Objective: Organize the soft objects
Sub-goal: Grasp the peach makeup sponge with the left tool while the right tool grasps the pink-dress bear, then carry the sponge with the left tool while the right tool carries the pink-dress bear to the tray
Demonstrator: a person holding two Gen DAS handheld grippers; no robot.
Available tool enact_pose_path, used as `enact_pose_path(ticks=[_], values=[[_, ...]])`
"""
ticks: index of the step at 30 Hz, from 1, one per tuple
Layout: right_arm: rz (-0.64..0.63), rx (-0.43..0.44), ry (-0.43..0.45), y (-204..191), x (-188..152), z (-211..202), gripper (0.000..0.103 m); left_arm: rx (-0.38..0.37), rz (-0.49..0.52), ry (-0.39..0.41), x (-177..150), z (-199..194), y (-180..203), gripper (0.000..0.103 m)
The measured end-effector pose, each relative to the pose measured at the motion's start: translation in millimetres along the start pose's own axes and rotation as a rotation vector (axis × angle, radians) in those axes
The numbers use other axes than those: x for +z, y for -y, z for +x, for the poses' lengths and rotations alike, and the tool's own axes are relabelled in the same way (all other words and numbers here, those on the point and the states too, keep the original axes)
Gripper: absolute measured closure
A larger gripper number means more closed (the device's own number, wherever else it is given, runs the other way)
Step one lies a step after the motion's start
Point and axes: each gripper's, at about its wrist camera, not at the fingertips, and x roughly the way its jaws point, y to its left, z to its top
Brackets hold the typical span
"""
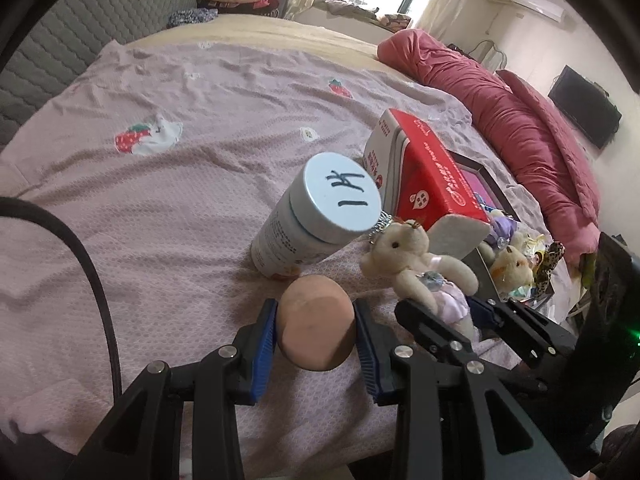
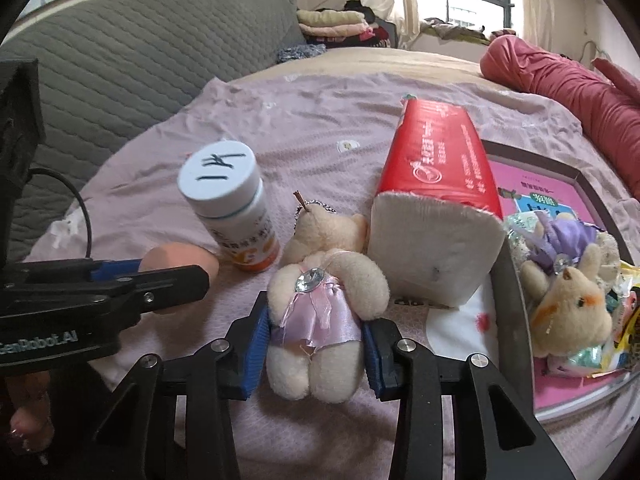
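Observation:
My left gripper point(image 1: 315, 322) is shut on a peach makeup sponge point(image 1: 316, 322), just above the pink bedsheet. It also shows in the right wrist view point(image 2: 180, 266), at the left. My right gripper point(image 2: 316, 328) is shut on a small cream teddy bear in a lilac dress point(image 2: 320, 308), gripped at its waist; the bear also shows in the left wrist view point(image 1: 420, 268). A red tissue pack point(image 2: 436, 208) stands just behind the bear. A grey tray point(image 2: 516, 296) at the right holds another small bear point(image 2: 568, 308) and soft trinkets.
A white pill bottle with a blue lid point(image 2: 232, 208) stands between the two grippers. A rolled red quilt point(image 1: 500, 120) lies along the bed's far right. A grey quilted headboard point(image 2: 140, 60) is at the left. Folded clothes point(image 2: 332, 20) are stacked at the back.

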Motion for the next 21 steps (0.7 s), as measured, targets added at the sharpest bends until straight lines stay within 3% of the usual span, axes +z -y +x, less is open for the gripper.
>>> enact_pose_path(ticks=[8, 15, 21], values=[[-0.001, -0.005, 0.059, -3, 0, -31, 0.061, 0.017, 0.019, 0.029, -4, -20, 5, 0.066], [0.018, -0.029, 0.201, -2, 3, -80, 0.061, 0.012, 0.035, 0.089, -1, -46, 18, 0.066], [0.078, -0.092, 0.288, 22, 6, -111, 0.061, -0.012, 0.097, 0.095, 1, -52, 54, 0.066]])
